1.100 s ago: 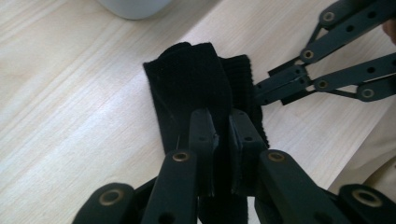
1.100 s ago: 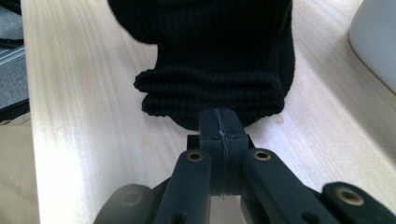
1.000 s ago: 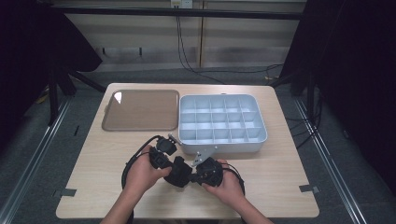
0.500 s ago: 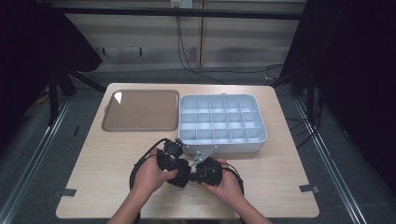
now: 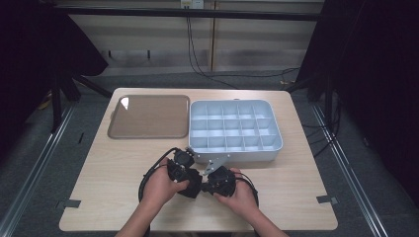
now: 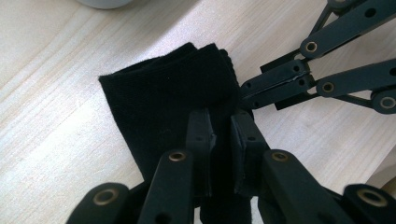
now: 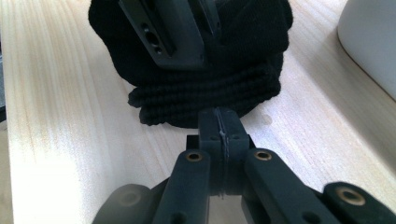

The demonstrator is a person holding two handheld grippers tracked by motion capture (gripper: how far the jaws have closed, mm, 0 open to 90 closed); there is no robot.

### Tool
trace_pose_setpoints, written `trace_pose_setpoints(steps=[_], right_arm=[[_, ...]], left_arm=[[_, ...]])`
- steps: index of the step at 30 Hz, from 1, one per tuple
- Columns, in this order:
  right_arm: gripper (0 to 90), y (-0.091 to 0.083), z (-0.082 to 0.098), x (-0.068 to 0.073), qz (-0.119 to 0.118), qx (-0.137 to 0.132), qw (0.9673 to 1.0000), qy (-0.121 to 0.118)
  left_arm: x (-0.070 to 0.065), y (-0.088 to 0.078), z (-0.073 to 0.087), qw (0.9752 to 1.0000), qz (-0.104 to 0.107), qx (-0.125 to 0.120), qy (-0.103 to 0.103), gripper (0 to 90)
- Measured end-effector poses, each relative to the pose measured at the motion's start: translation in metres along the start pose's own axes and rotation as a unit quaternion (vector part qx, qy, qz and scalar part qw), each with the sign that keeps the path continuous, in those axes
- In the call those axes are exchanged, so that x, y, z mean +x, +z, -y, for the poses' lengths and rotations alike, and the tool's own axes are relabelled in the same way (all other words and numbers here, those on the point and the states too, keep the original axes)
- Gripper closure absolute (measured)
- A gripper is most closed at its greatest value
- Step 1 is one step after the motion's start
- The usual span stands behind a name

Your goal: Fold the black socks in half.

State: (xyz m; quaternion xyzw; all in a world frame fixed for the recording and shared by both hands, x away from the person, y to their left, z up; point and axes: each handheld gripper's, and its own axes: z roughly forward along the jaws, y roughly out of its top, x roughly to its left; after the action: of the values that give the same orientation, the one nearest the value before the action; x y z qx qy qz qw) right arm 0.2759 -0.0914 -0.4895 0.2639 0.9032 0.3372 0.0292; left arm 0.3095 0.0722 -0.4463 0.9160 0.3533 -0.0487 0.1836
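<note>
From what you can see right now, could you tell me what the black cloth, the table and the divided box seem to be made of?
Black cloth: soft knit fabric, matte; ribbed folds show at its edge in the right gripper view.
Table: pale wood or wood-look laminate, smooth, with straight grain lines.
Divided box: likely moulded plastic, light grey-blue, with a slight sheen.

a black knitted cloth (image 6: 168, 100), folded into a soft thick stack, lies flat on the pale wooden bench (image 6: 51, 140). in the left gripper view one end lies between the jaws; in the right gripper view its ribbed folded edge (image 7: 205, 100) lies just ahead of the closed jaws.
</note>
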Motion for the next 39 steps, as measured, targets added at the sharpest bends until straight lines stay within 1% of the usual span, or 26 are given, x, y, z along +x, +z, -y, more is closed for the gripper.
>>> trace_pose_setpoints(steps=[5, 6, 8, 10, 12, 13, 17, 18, 19, 24, 25, 26, 27, 29, 31, 32, 35, 36, 37, 39], right_arm=[[89.6, 0.001, 0.000, 0.001, 0.003, 0.000, 1.0000, 0.000], [89.6, 0.001, 0.000, 0.000, 0.003, -0.002, 1.0000, -0.002], [89.5, 0.001, 0.000, 0.000, 0.003, -0.001, 1.0000, -0.002], [89.4, 0.001, 0.000, 0.000, 0.003, -0.002, 1.0000, -0.003], [89.3, 0.001, 0.000, 0.000, 0.003, -0.001, 1.0000, -0.003], [89.3, 0.001, 0.000, 0.000, 0.003, -0.001, 1.0000, -0.003], [88.8, 0.001, 0.001, 0.000, 0.006, 0.000, 1.0000, -0.002], [88.6, 0.001, 0.001, 0.000, 0.006, 0.002, 1.0000, 0.000], [88.5, 0.001, 0.001, 0.001, 0.006, 0.003, 1.0000, 0.001], [88.4, 0.001, 0.002, 0.000, 0.003, 0.006, 1.0000, 0.000], [88.4, 0.001, 0.002, 0.001, 0.004, 0.007, 1.0000, -0.001], [88.4, 0.001, 0.002, 0.001, 0.003, 0.007, 1.0000, 0.001], [88.4, 0.001, 0.002, 0.000, 0.003, 0.006, 1.0000, 0.000], [88.4, 0.002, 0.003, -0.001, 0.003, -0.001, 1.0000, 0.000], [88.4, 0.001, 0.003, -0.001, 0.002, 0.003, 1.0000, 0.003], [88.4, 0.001, 0.003, -0.001, 0.002, 0.002, 1.0000, 0.002], [88.4, 0.002, 0.003, -0.001, 0.002, -0.001, 1.0000, 0.003], [88.4, 0.002, 0.002, -0.001, 0.002, -0.001, 1.0000, 0.004], [88.4, 0.002, 0.002, -0.001, 0.002, -0.001, 1.0000, 0.004], [88.4, 0.002, 0.002, -0.001, 0.002, -0.001, 1.0000, 0.003]], left_arm=[[-0.001, 0.001, 0.000, 1.0000, -0.003, 0.000, 0.000, 77.2], [-0.001, 0.001, 0.000, 1.0000, -0.002, 0.000, 0.002, 76.5], [-0.001, 0.001, 0.001, 1.0000, 0.004, -0.004, -0.004, 73.4], [0.001, -0.001, 0.001, 0.9999, 0.010, -0.004, -0.006, 72.2], [0.002, -0.003, 0.001, 0.9999, 0.015, -0.001, -0.006, 68.8], [0.001, -0.003, 0.002, 0.9998, 0.016, -0.005, -0.010, 67.7], [0.003, -0.007, 0.002, 0.9997, 0.019, -0.006, -0.015, 66.0], [0.003, -0.008, 0.002, 0.9997, 0.017, -0.007, -0.017, 65.7], [0.003, -0.010, 0.002, 0.9995, 0.019, -0.009, -0.022, 65.3], [0.005, -0.012, 0.003, 0.9995, 0.022, -0.009, -0.021, 64.1], [0.004, -0.012, 0.003, 0.9993, 0.021, -0.012, -0.027, 64.1], [0.004, -0.013, 0.003, 0.9993, 0.020, -0.013, -0.029, 63.9], [0.005, -0.013, 0.003, 0.9993, 0.022, -0.011, -0.026, 63.9], [0.005, -0.015, 0.002, 0.9993, 0.022, -0.015, -0.027, 63.1], [0.006, -0.017, 0.002, 0.9991, 0.023, -0.018, -0.030, 62.7], [0.006, -0.018, 0.001, 0.9993, 0.022, -0.016, -0.027, 62.4], [0.006, -0.021, 0.001, 0.9992, 0.021, -0.017, -0.029, 62.4], [0.006, -0.022, 0.000, 0.9994, 0.020, -0.013, -0.026, 62.4], [0.007, -0.023, 0.000, 0.9993, 0.021, -0.015, -0.026, 62.4], [0.007, -0.024, 0.000, 0.9991, 0.018, -0.021, -0.032, 62.4]])
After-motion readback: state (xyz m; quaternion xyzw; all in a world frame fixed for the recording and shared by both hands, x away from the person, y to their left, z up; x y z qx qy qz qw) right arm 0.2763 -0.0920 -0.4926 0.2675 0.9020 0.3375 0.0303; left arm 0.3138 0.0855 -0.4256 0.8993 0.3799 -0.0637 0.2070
